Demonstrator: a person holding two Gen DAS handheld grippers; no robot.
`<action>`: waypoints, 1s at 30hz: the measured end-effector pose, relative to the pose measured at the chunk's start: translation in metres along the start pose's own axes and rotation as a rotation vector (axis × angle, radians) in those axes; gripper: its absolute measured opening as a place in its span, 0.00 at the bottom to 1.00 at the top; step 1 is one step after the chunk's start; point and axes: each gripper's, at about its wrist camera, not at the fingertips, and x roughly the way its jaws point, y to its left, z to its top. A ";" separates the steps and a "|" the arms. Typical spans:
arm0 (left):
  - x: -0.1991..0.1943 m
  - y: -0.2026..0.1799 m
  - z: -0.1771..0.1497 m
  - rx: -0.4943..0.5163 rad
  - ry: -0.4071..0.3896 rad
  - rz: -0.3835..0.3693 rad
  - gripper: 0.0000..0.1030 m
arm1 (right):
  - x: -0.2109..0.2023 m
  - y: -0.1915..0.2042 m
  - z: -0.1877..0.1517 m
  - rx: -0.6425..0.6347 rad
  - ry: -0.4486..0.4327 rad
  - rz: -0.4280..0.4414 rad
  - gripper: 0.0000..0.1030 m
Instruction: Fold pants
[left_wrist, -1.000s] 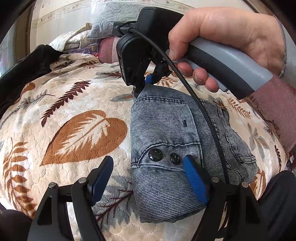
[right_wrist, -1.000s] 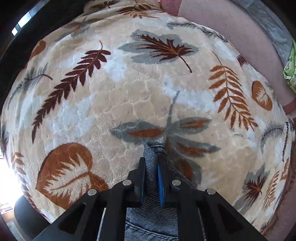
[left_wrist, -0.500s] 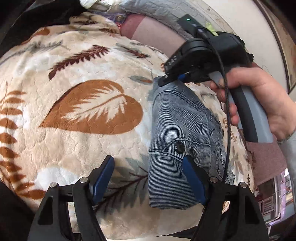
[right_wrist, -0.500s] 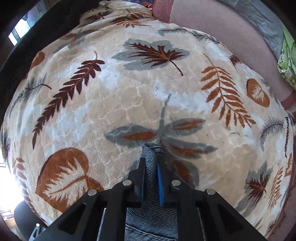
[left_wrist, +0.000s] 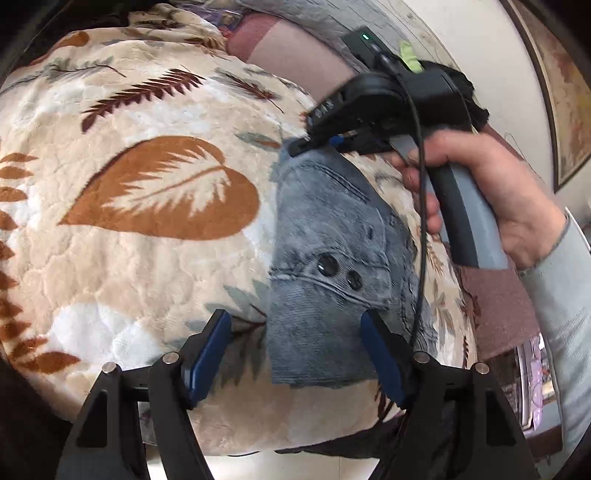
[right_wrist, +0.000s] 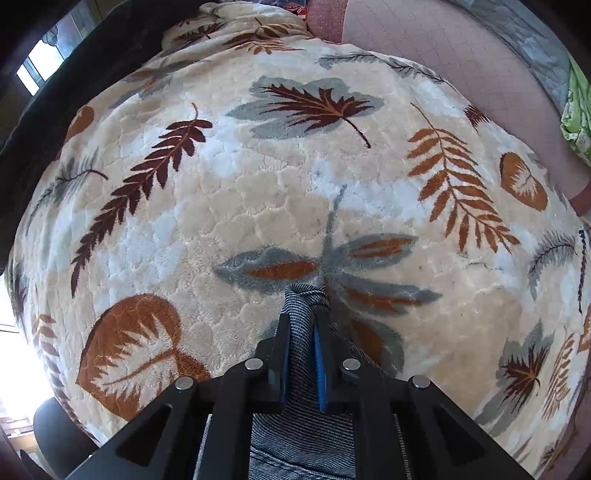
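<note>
Folded grey-blue denim pants (left_wrist: 332, 229) lie on a leaf-print blanket (left_wrist: 147, 258), two dark buttons facing up. My left gripper (left_wrist: 295, 317) is open at their near end. Its right pad (left_wrist: 380, 354) rests by the near right part of the fold, while its left pad (left_wrist: 207, 350) lies over bare blanket. My right gripper (left_wrist: 306, 146), held by a hand (left_wrist: 498, 184), is shut on the pants' far corner. In the right wrist view the right gripper (right_wrist: 301, 321) points steeply down, with a ridge of the pants (right_wrist: 306, 295) pinched between its pads.
The blanket (right_wrist: 258, 184) covers a bed. A pink sheet (right_wrist: 424, 48) shows at its far side. Dark cloth (right_wrist: 74, 74) borders the left edge. A green item (right_wrist: 576, 118) lies at the far right. The blanket's near edge drops off below my left gripper.
The left wrist view has rolled and shifted, so the pants now lie slanted and the right gripper sits farther right. The left jaws narrowed slightly. The right gripper has kept its pinch.
</note>
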 end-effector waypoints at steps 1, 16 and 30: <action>0.002 -0.006 -0.002 0.028 0.007 -0.010 0.54 | 0.001 0.000 0.000 -0.001 0.000 0.002 0.11; 0.000 -0.030 -0.014 0.219 -0.063 0.121 0.36 | 0.006 -0.035 -0.015 0.141 -0.093 0.030 0.27; -0.049 -0.026 -0.019 0.168 -0.203 0.079 0.66 | -0.063 -0.078 -0.133 0.327 -0.227 0.386 0.64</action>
